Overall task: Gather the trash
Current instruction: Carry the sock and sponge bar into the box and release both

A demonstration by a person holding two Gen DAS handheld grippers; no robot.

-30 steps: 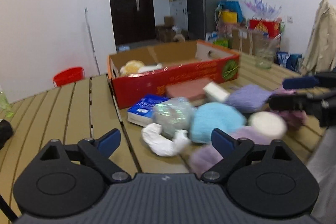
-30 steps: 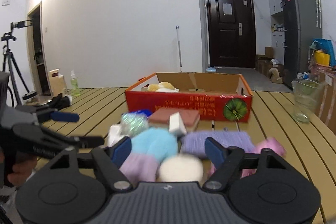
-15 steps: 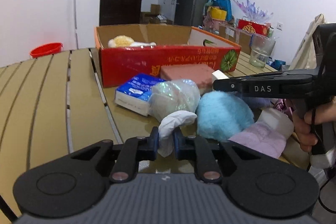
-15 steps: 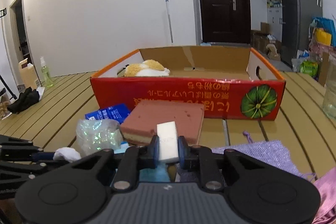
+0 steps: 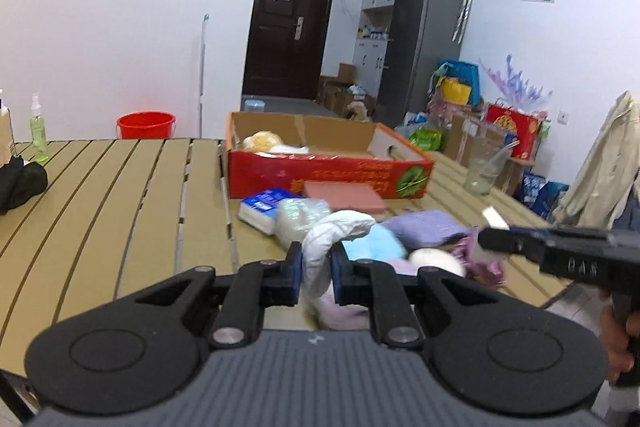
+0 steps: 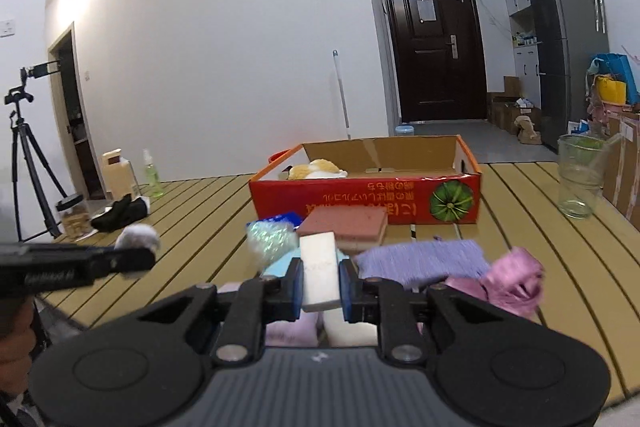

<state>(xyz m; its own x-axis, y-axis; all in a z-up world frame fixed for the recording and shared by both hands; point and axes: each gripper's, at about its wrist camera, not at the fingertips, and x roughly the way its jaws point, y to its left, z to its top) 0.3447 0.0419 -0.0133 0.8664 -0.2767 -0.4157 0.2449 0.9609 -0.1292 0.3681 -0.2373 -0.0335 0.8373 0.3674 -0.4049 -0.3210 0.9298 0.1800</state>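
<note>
Left gripper (image 5: 315, 271) clamped on crumpled white tissue (image 5: 326, 243), lifted above trash pile. Right gripper (image 6: 320, 285) clamped on white foam block (image 6: 319, 269), above pile near worktop (image 6: 212, 211) edge. Red cardboard box (image 6: 366, 195) beyond pile, centre.

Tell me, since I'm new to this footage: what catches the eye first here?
The red cardboard box in mid-table, with a colourful pile of soft trash in front. Nearer, each gripper grips one piece: the left gripper a crumpled white tissue, the right gripper a white foam block.
</note>
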